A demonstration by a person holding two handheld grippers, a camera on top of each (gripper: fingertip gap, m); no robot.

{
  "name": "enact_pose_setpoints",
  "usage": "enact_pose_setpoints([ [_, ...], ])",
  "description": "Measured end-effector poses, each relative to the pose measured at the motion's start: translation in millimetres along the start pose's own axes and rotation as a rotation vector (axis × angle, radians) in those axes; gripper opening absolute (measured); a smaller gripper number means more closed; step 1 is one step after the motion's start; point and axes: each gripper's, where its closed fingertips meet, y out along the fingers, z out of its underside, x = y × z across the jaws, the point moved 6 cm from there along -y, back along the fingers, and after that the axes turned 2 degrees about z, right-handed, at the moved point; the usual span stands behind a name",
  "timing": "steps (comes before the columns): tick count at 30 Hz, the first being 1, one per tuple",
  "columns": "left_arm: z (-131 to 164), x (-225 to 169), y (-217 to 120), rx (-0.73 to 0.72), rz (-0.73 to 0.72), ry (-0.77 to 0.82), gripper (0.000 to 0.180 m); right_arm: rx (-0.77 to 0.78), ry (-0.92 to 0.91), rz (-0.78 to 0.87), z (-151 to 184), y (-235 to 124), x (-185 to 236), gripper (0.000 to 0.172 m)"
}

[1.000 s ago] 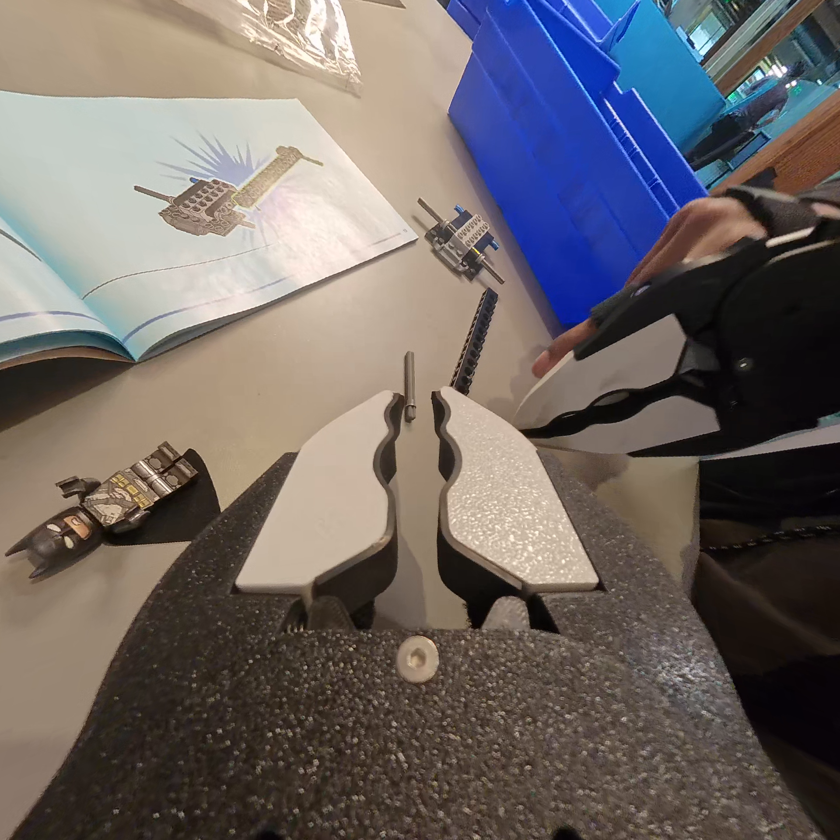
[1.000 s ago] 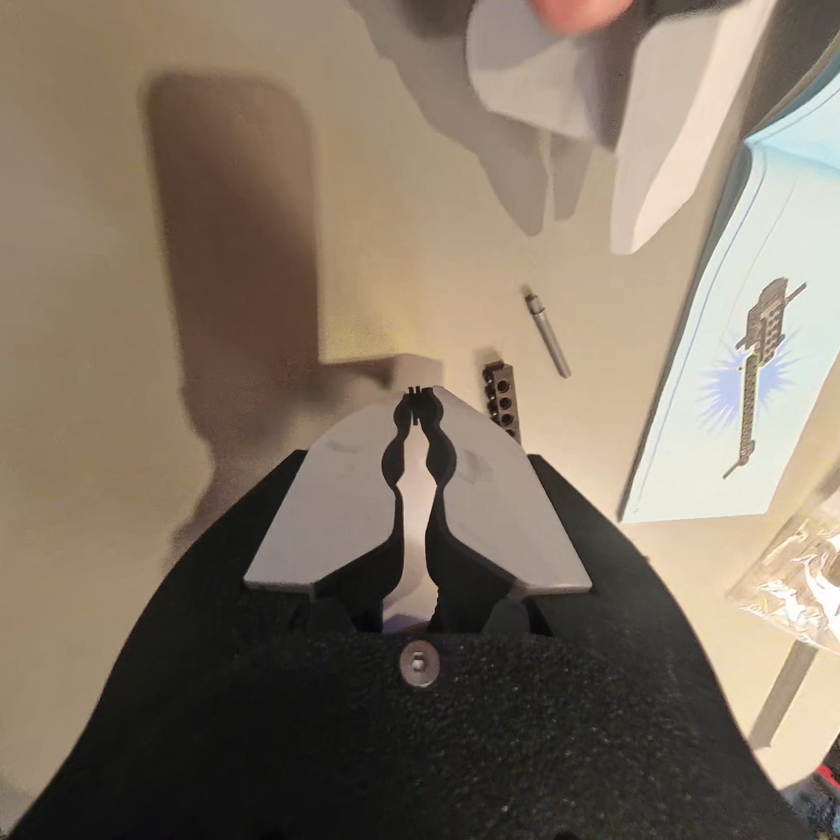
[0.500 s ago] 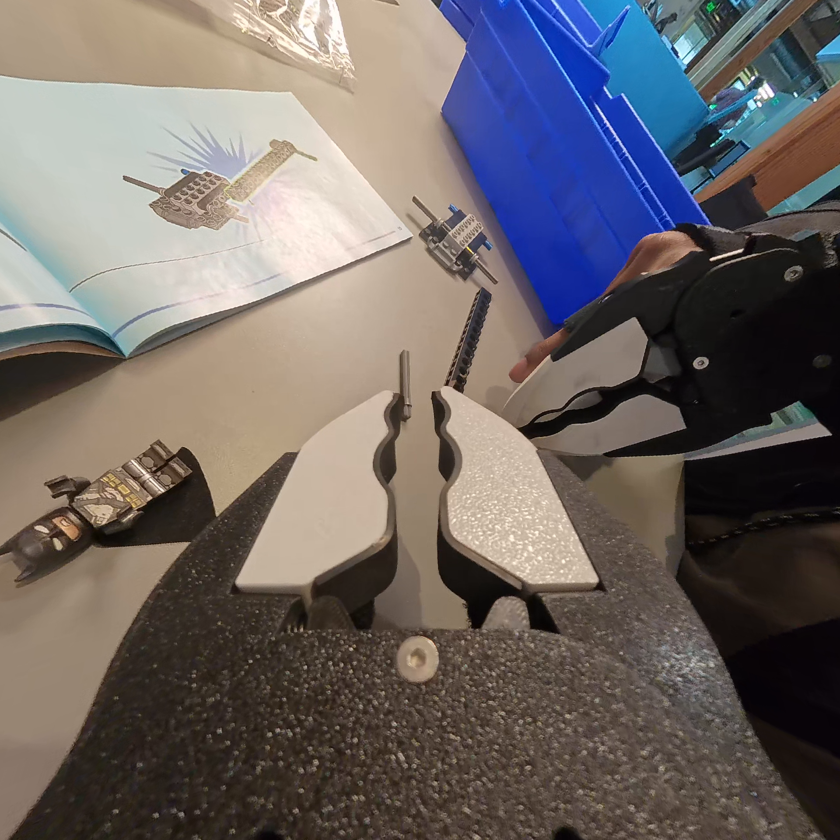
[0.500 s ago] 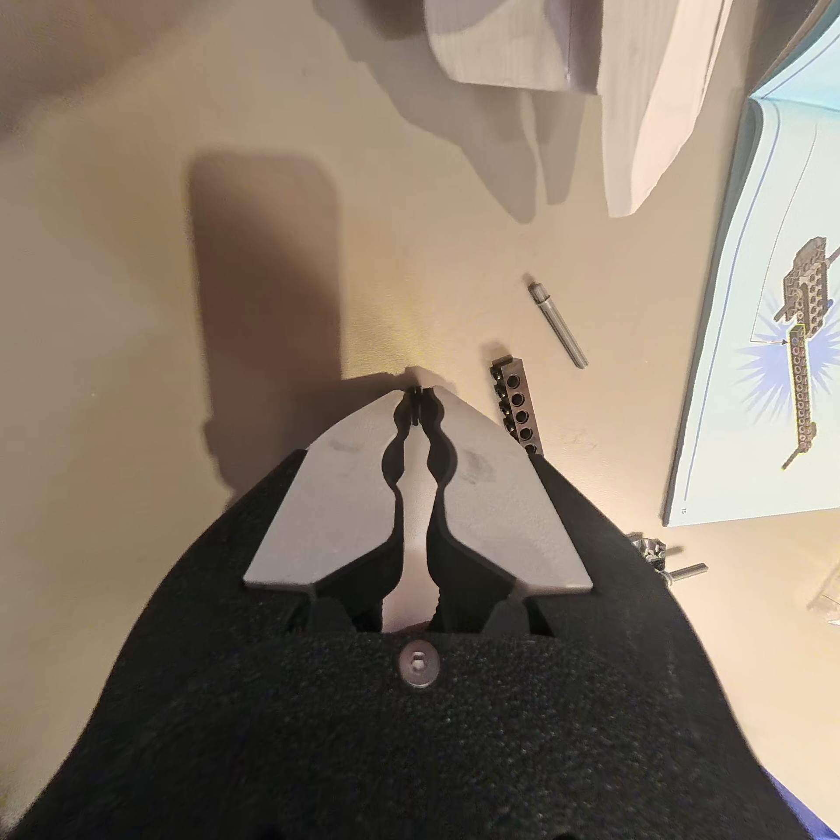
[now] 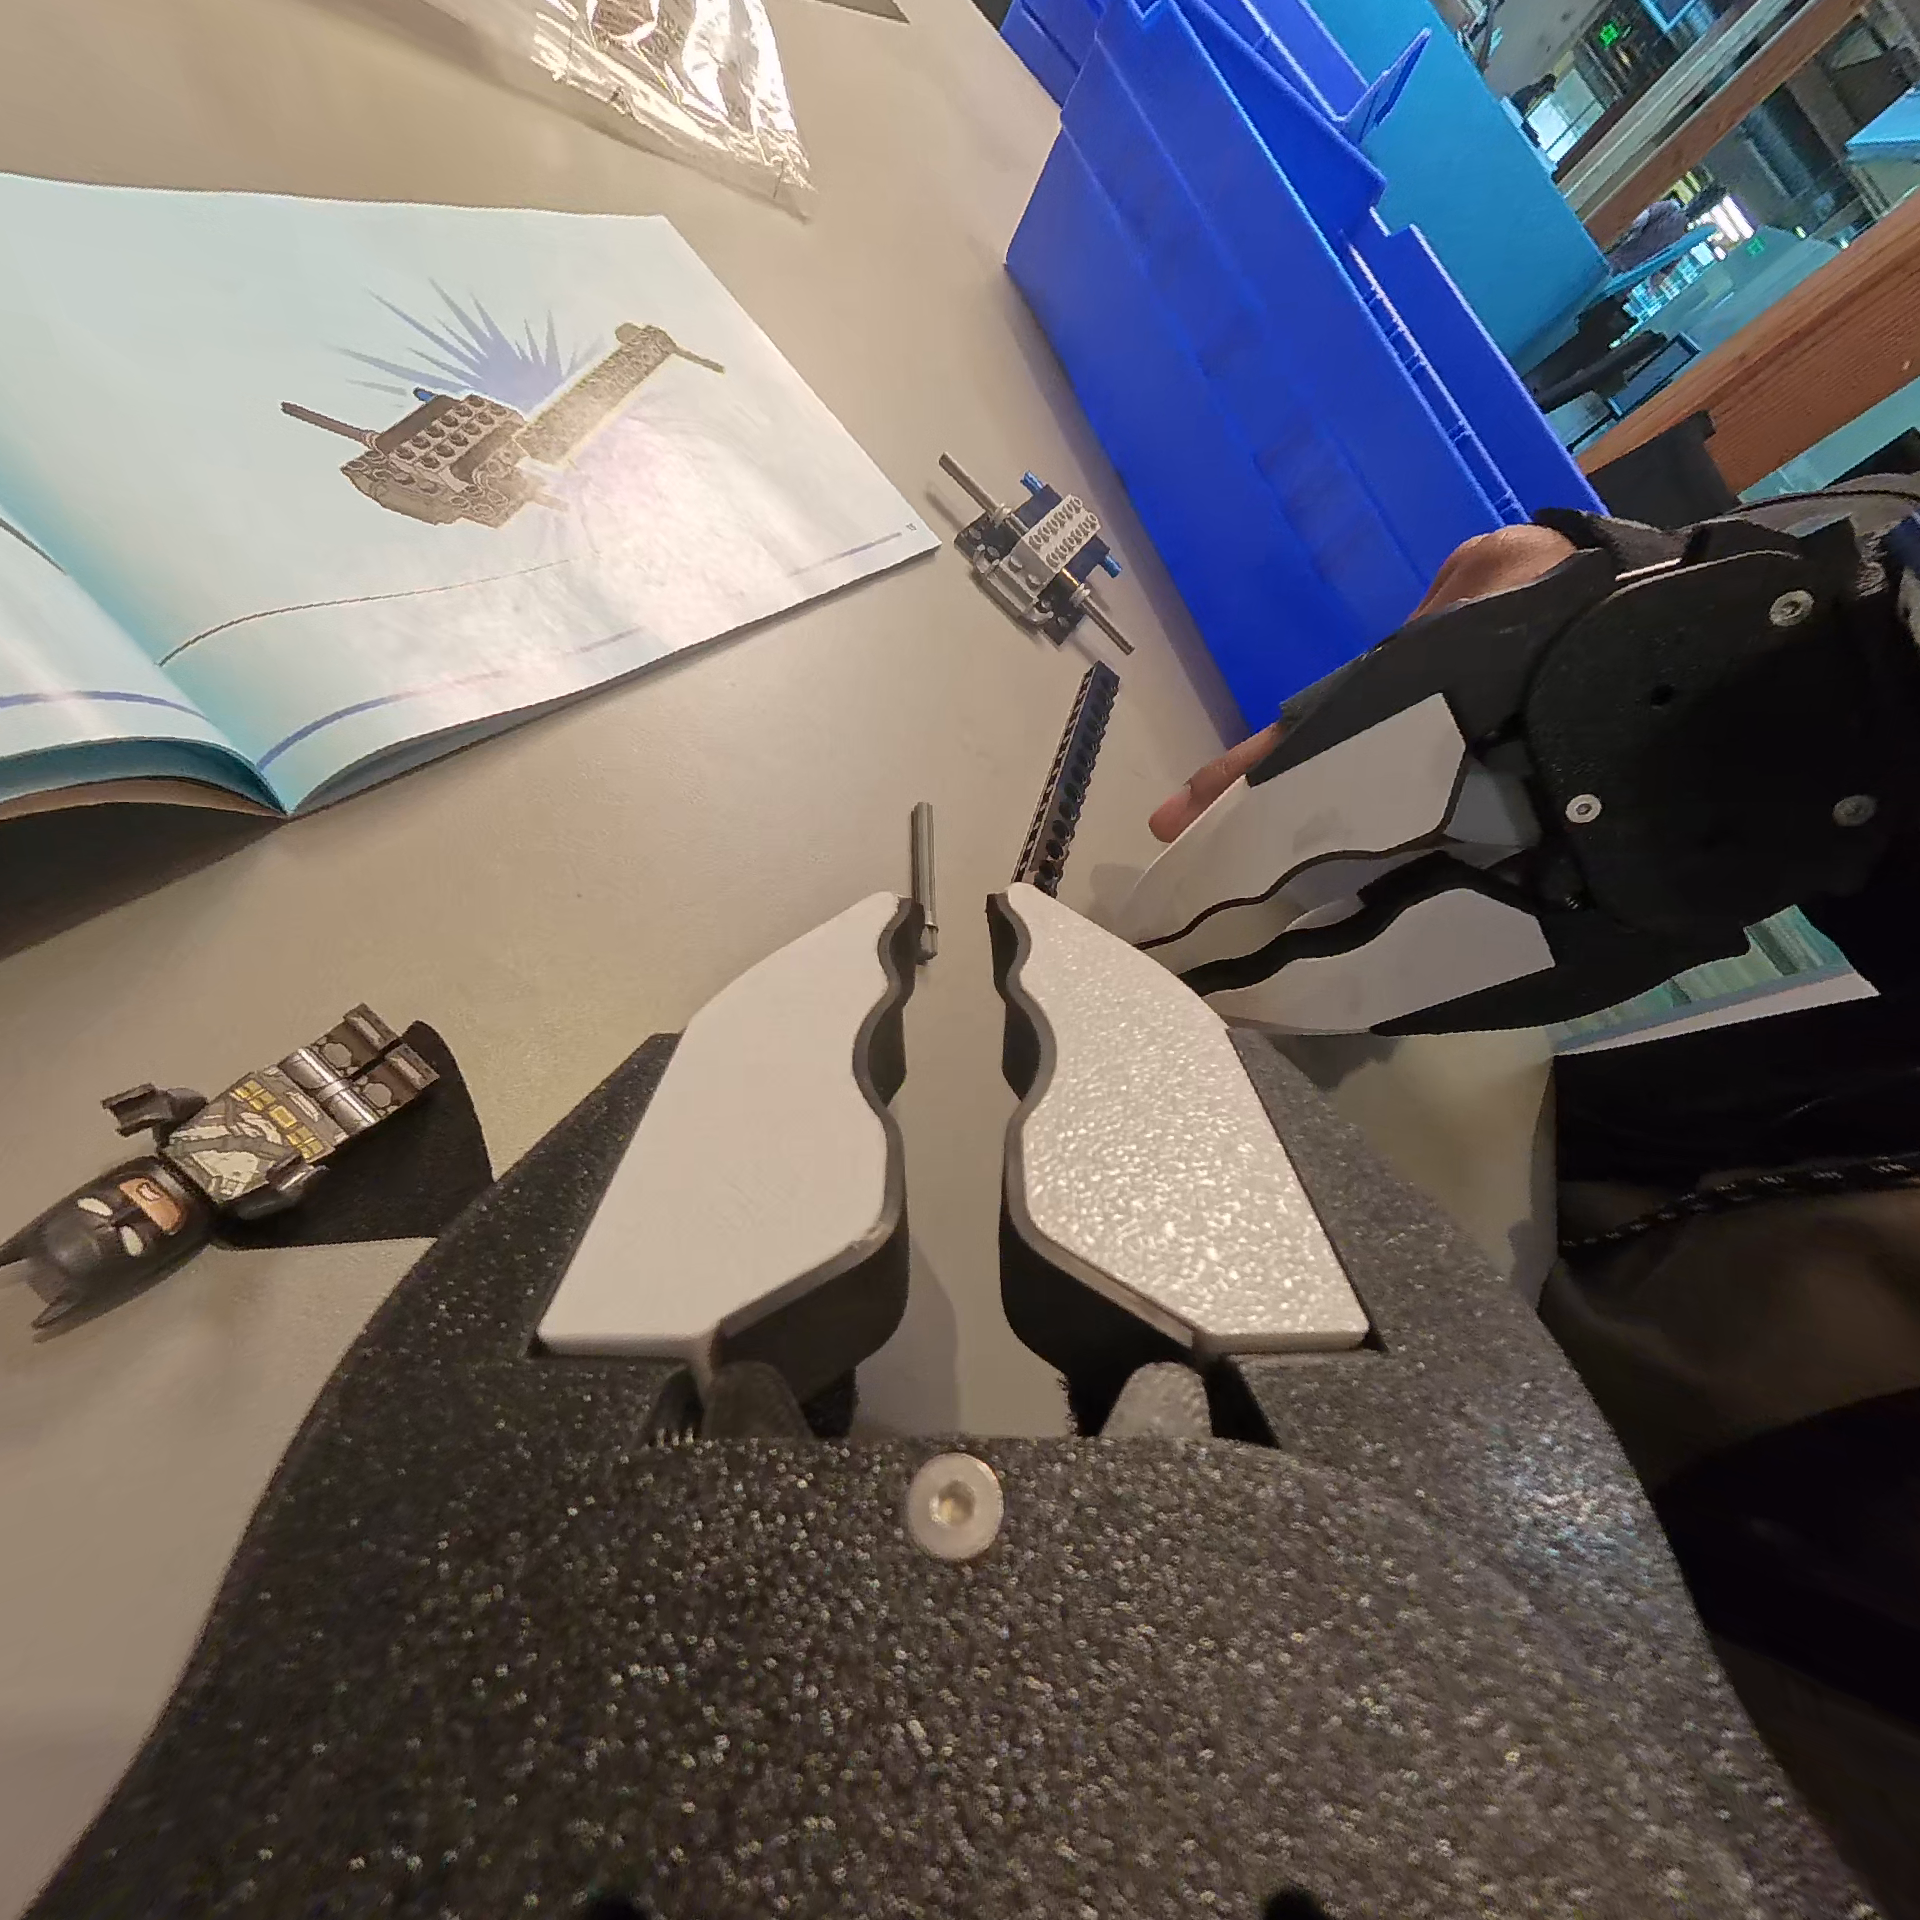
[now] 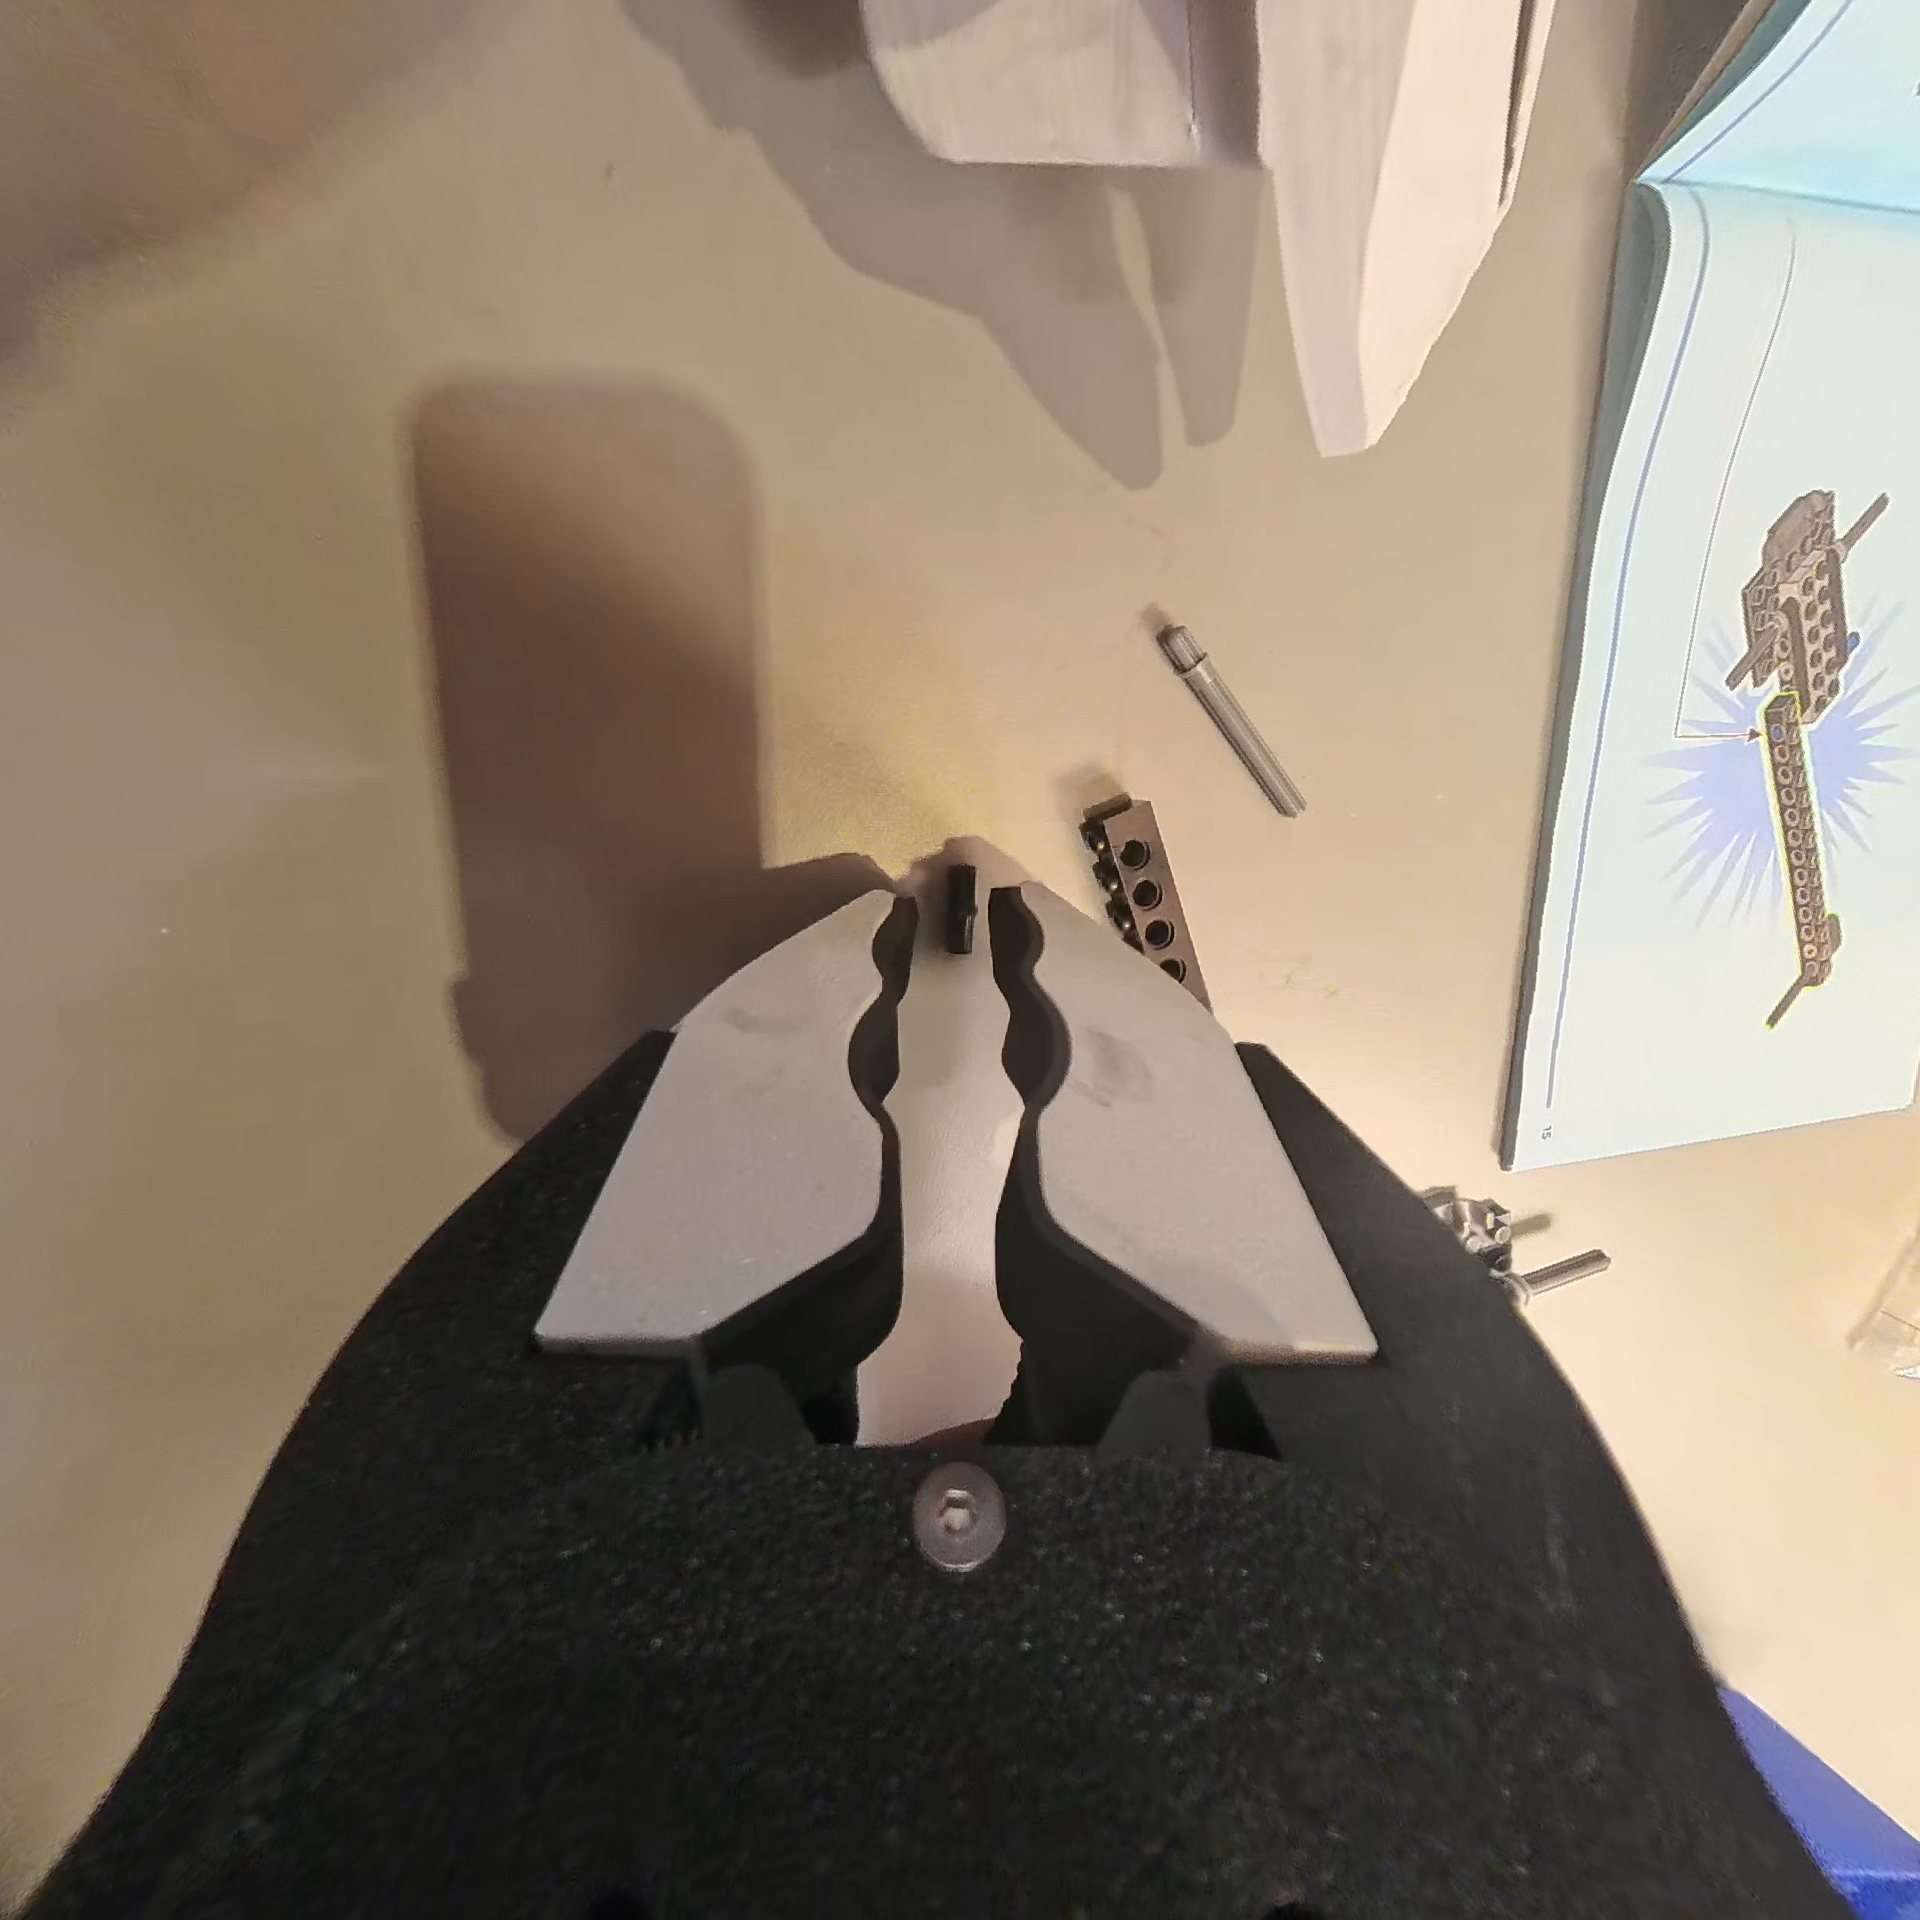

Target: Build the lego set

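My left gripper hangs low over the grey bench with its jaws a narrow way apart and nothing clamped between them. A thin grey rod lies flat on the bench at the tip of the left finger; whether the pad touches it I cannot tell, and the right pad stands clear of it. Just beside the rod lies a long black beam with a row of holes, and beyond that a small grey and blue brick assembly with pins sticking out. An open instruction booklet lies to the left, a toy figure in a black cape rests near my left gripper's body, and a clear plastic bag lies at the far edge. Blue bins stand along the right side of the bench. My right gripper points down at the bench, its jaws also slightly apart. A small black peg lies on the bench between its fingertips, with a gap on each side, so neither pad presses on it. The holed beam lies just beside the right finger, the rod a little farther off.
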Motion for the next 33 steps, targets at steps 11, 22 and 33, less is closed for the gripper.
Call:
enact_pose_setpoints([
  [11,-0.7,-1.0,0.6,-0.005,0.015,0.012,0.014,-0.111,0.226,-0.086,6.3,-42.5,-0.8,0.019],
  [22,0.1,-3.2,1.7,0.007,0.007,0.045,0.014,-0.301,0.353,-0.141,6.2,-102.5,-0.5,0.019],
  [33,-1.4,-7.4,2.4,0.005,0.012,0.115,0.014,-0.209,0.372,0.151,123.5,-169.5,-74.7,0.019],
])
